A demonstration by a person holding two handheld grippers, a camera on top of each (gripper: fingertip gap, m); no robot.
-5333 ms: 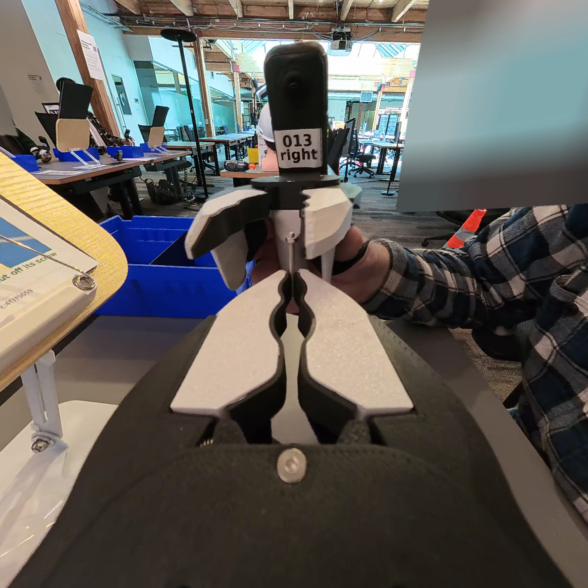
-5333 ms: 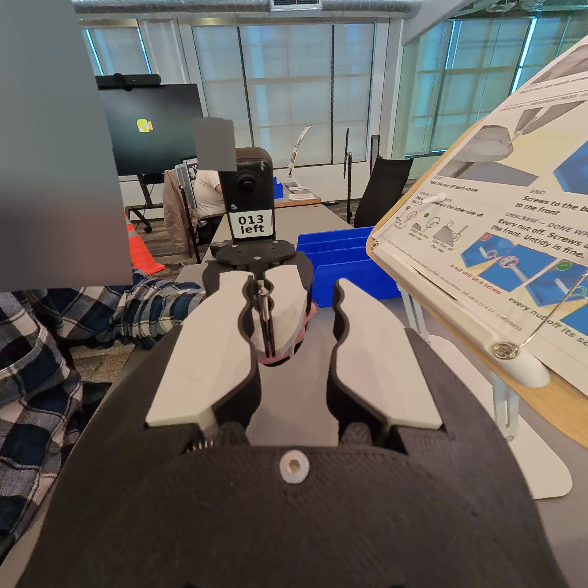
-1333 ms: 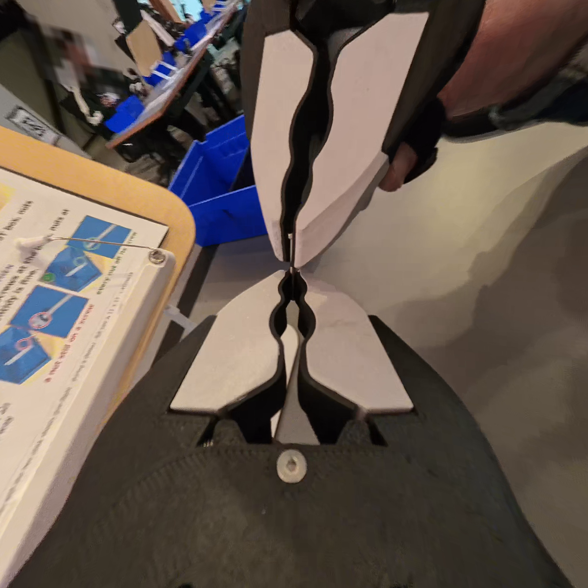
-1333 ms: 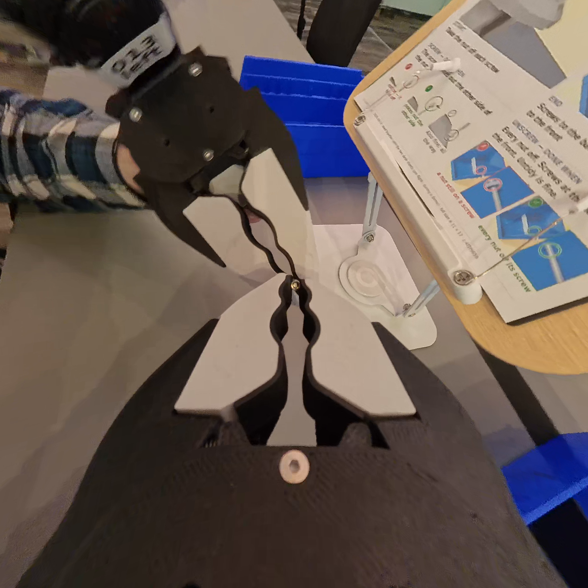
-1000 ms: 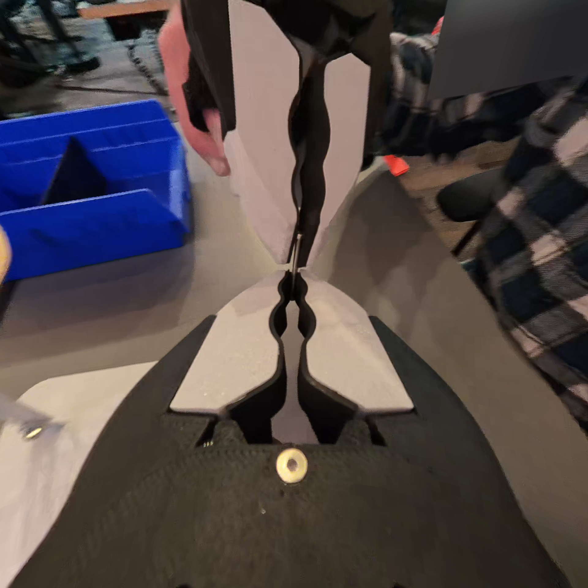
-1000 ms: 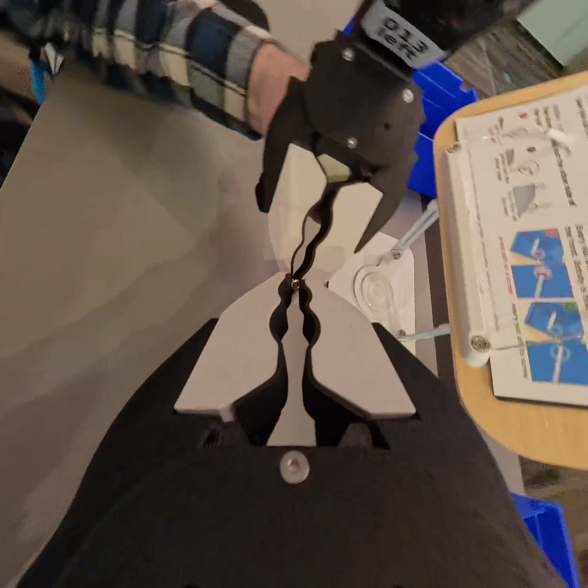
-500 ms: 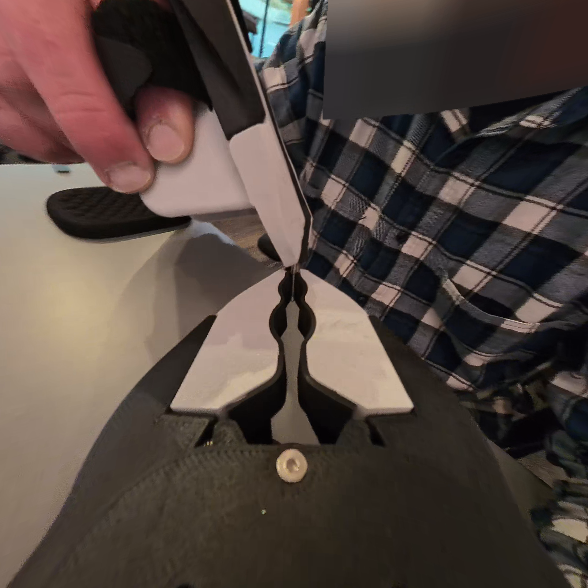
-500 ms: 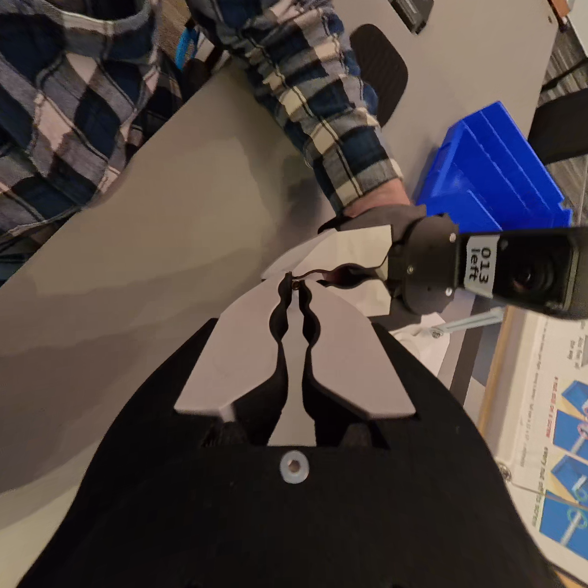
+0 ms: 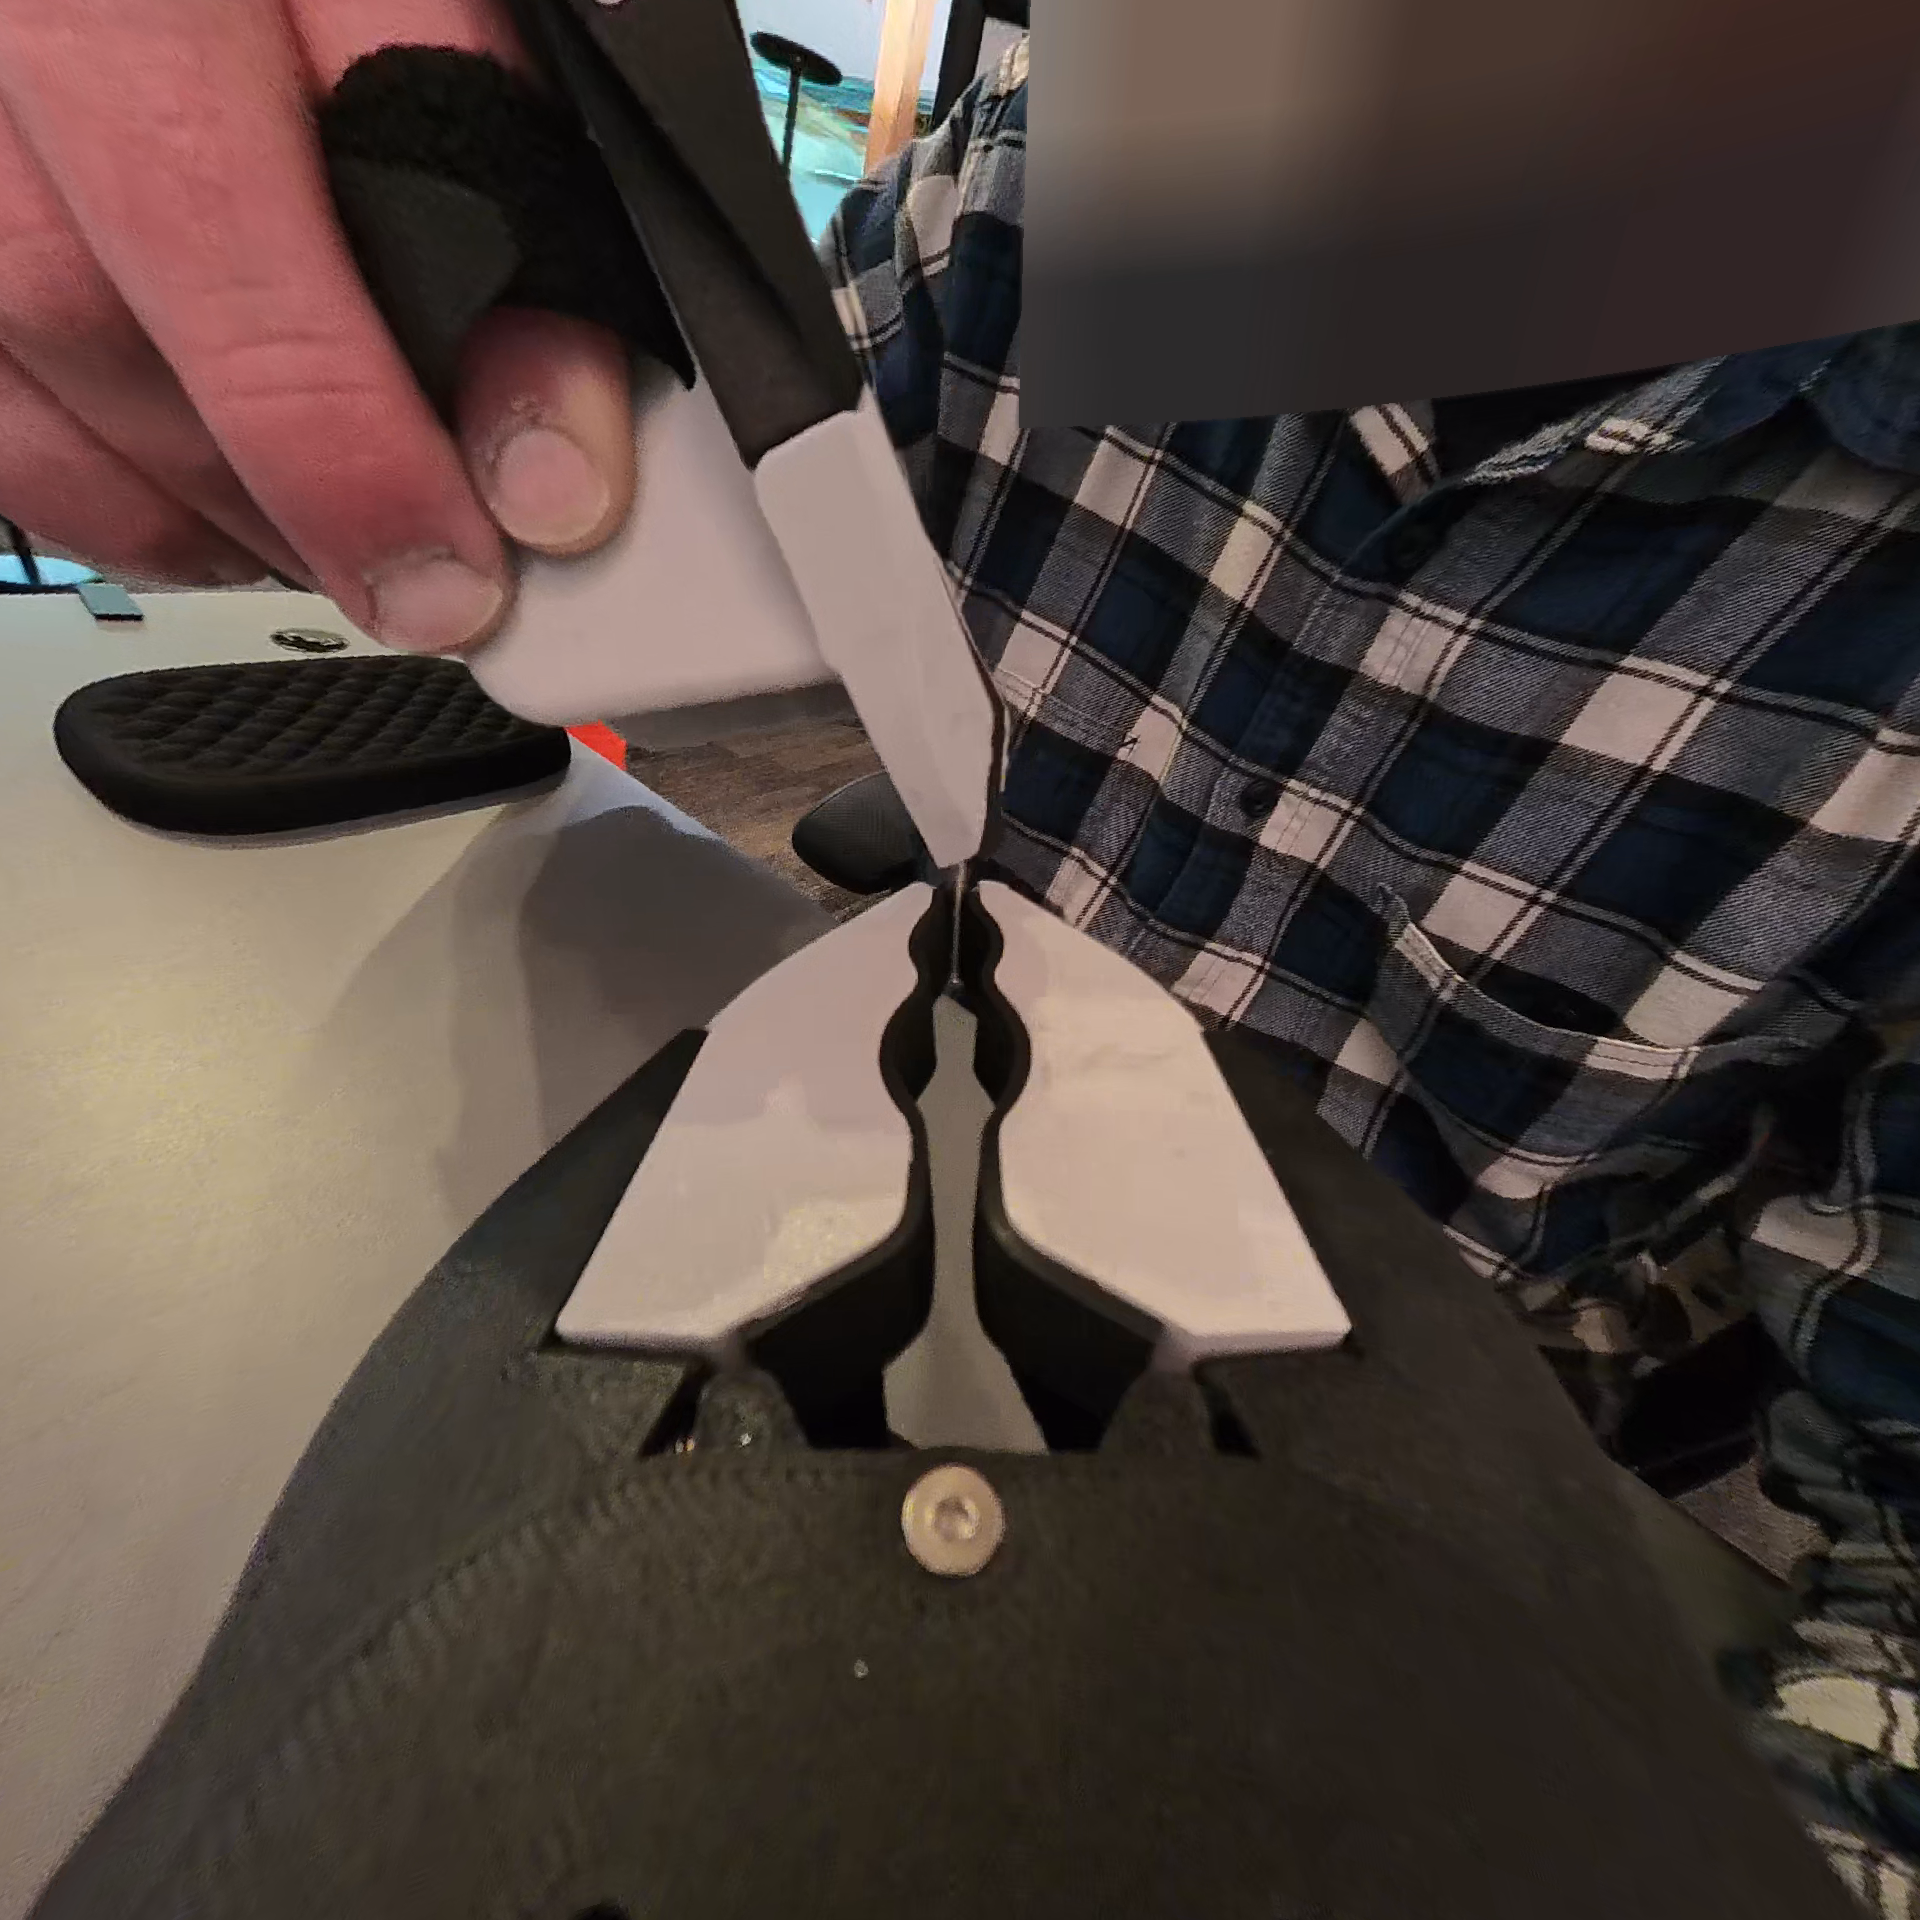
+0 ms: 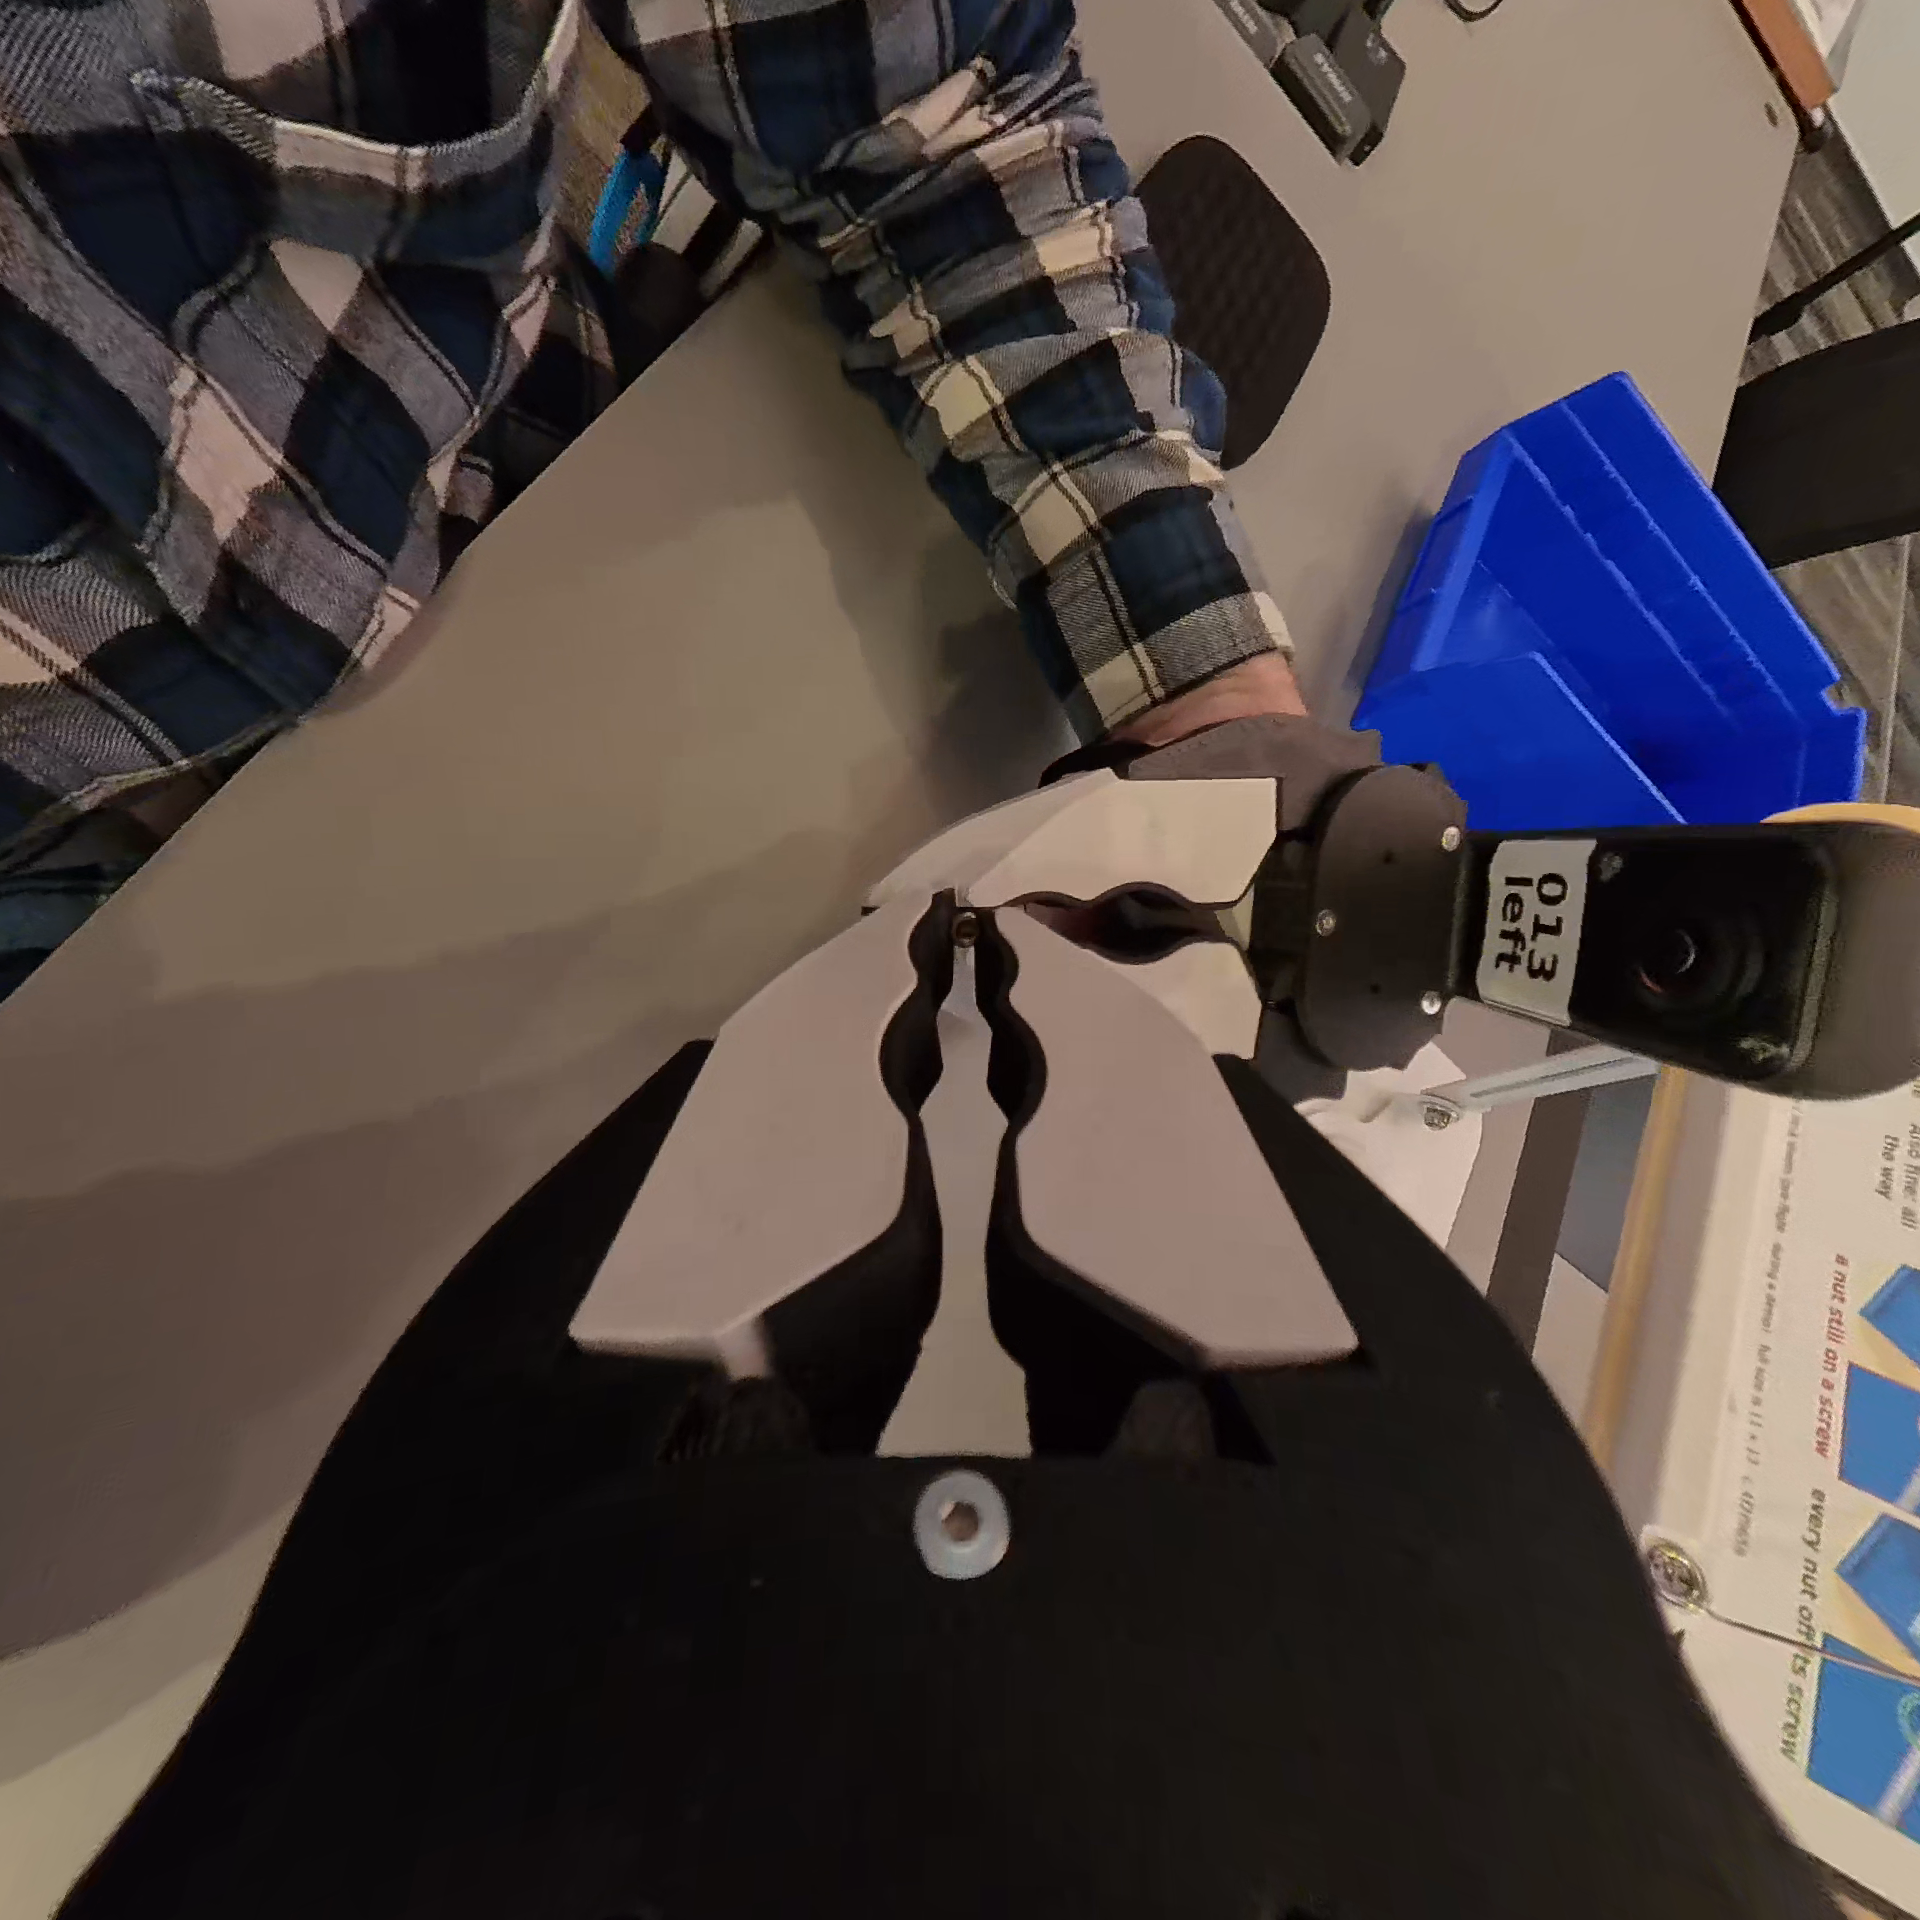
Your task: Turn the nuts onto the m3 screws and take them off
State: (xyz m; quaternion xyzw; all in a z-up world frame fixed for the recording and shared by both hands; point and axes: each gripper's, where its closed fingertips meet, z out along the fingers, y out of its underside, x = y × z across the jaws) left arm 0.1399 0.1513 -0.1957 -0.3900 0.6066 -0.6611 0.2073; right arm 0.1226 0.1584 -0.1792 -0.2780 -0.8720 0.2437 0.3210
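My left gripper [image 9: 958, 896] is shut on the thin metal shaft of a screw [image 9: 955, 940], which runs between its pads. My right gripper [image 10: 961, 914] meets it tip to tip and is shut on a small round nut [image 10: 966, 925] at the screw's end. In the left wrist view the right gripper [image 9: 961, 847] comes down from the upper left, held by a hand [image 9: 260, 364]. In the right wrist view the left gripper [image 10: 920, 888] comes in from the right, with its black camera body [image 10: 1683, 956] behind it. Both are held above the grey table [image 10: 520, 935].
A blue bin [image 10: 1600, 623] stands at the right. An instruction board [image 10: 1787, 1351] on a white stand [image 10: 1392, 1143] is at the lower right. A black pad [image 9: 301, 727] lies on the table. The person's plaid shirt [image 9: 1455, 727] is close behind the tips. The tips of both grippers are at nearly the same place.
Five seconds ago my right gripper was open and clear of the screw; it has since shut on the screw's end. Over the last second both grippers stayed shut, tip to tip, and turned about each other.
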